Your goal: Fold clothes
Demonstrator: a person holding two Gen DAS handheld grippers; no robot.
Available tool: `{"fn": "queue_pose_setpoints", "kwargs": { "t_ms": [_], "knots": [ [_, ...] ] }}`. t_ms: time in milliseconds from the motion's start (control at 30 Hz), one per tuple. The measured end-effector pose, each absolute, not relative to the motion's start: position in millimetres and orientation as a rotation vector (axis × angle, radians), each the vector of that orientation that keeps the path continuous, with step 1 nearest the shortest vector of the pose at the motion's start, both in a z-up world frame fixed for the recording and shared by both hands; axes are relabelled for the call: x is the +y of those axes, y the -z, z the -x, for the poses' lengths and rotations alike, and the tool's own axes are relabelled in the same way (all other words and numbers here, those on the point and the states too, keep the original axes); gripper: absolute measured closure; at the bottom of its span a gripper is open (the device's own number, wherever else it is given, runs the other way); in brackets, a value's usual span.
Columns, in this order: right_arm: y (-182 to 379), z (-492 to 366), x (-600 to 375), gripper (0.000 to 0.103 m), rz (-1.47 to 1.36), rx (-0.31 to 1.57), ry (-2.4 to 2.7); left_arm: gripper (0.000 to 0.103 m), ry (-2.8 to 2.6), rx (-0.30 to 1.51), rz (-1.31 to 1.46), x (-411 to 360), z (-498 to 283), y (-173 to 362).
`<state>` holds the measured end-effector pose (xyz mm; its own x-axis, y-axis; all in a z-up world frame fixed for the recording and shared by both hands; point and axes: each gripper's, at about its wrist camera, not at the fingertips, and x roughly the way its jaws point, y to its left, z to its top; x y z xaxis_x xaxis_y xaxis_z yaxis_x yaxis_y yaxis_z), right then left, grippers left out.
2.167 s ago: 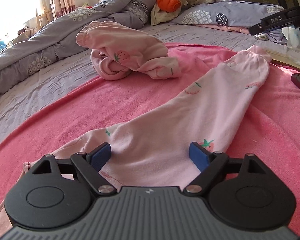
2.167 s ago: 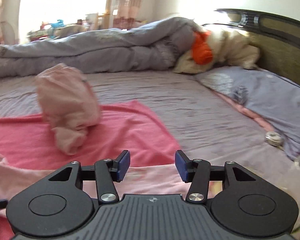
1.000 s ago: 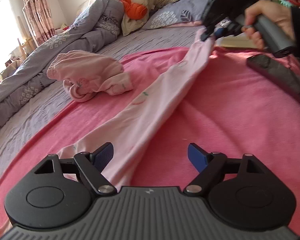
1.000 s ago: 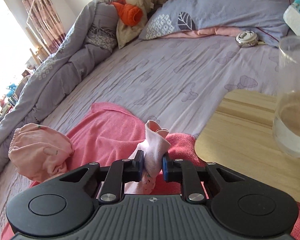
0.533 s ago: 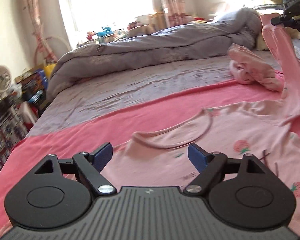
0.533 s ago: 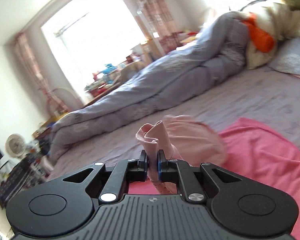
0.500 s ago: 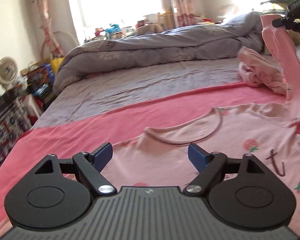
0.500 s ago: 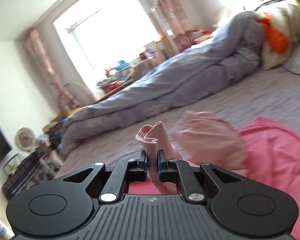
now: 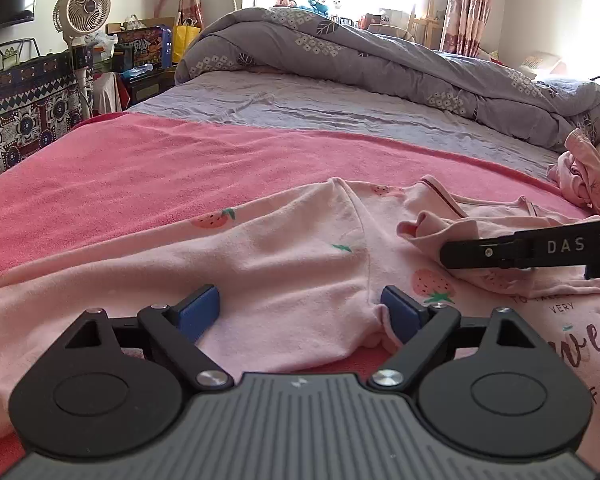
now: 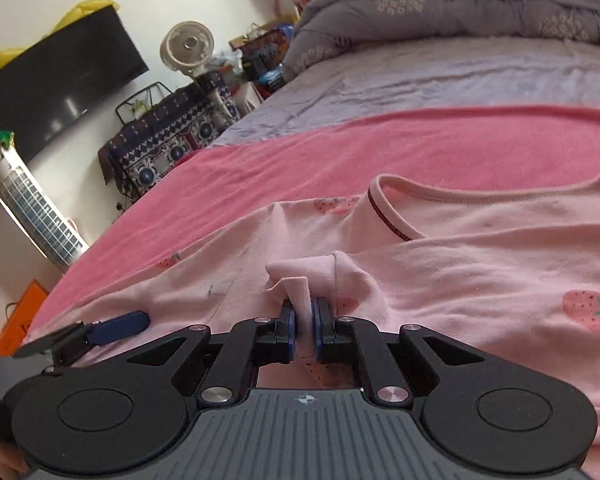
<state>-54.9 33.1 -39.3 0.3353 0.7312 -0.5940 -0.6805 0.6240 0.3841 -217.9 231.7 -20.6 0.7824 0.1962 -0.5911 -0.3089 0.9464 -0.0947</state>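
Note:
A pale pink strawberry-print shirt [image 9: 300,264] lies spread on a pink towel [image 9: 180,168] on the bed. My right gripper [image 10: 304,320] is shut on the shirt's sleeve cuff [image 10: 300,284], which it holds low over the chest, below the neckline [image 10: 400,196]. In the left wrist view the right gripper [image 9: 446,254] comes in from the right with the cuff bunched at its tip. My left gripper [image 9: 300,310] hovers over the other shoulder and sleeve. Its jaws are opening, with flat fabric under the gap and nothing gripped. One of its blue pads [image 10: 118,330] shows in the right wrist view.
A crumpled pink garment [image 9: 584,184] lies at the towel's far right edge. A rolled grey duvet [image 9: 380,52] runs along the far side of the bed. Beyond the bed's left end stand a fan [image 9: 86,4], boxes and a patterned cloth [image 9: 24,120].
The right gripper swung across with the lifted sleeve and brought the cuff down over the shirt's chest. The left gripper slid along to the other shoulder.

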Motion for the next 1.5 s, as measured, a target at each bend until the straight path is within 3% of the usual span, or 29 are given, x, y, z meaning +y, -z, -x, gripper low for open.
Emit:
{"fn": "queue_pose_setpoints", "kwargs": {
  "t_ms": [200, 300, 333, 400, 467, 867, 1067, 1233, 1500],
  "knots": [
    [33.5, 95.2, 44.9, 0.091, 0.143, 0.696, -0.932, 0.013, -0.264, 0.593, 0.223, 235.0, 217.7, 20.4],
    [37.1, 102.2, 56.9, 0.082, 0.211, 0.649, -0.961, 0.013, -0.266, 0.593, 0.221, 234.8, 216.2, 20.4],
    [37.2, 103.3, 60.4, 0.071, 0.229, 0.634, -0.974, 0.014, -0.268, 0.594, 0.218, 234.6, 215.5, 20.5],
    [34.5, 105.8, 56.6, 0.067, 0.218, 0.627, -0.985, 0.013, -0.266, 0.588, 0.232, 236.0, 216.5, 20.6],
    [29.9, 104.1, 40.3, 0.043, 0.132, 0.644, -1.021, 0.013, -0.266, 0.585, 0.234, 236.0, 217.0, 20.0],
    [4.2, 93.5, -77.6, 0.039, 0.157, 0.482, -0.662, 0.013, -0.165, 0.564, 0.058, 196.7, 179.0, -36.6],
    [33.6, 65.3, -87.4, 0.039, 0.025, 0.529, -0.645, 0.011, -0.163, 0.799, -0.095, 161.0, 134.9, 10.6],
    [54.9, 40.5, -85.4, 0.036, -0.010, 0.704, -0.611, 0.009, -0.161, 0.832, -0.005, 184.1, 163.5, 14.1],
    [24.1, 69.8, -58.6, 0.036, 0.071, 0.537, -0.782, 0.011, -0.251, 0.735, -0.043, 212.8, 151.4, -19.7]
  ]
}}
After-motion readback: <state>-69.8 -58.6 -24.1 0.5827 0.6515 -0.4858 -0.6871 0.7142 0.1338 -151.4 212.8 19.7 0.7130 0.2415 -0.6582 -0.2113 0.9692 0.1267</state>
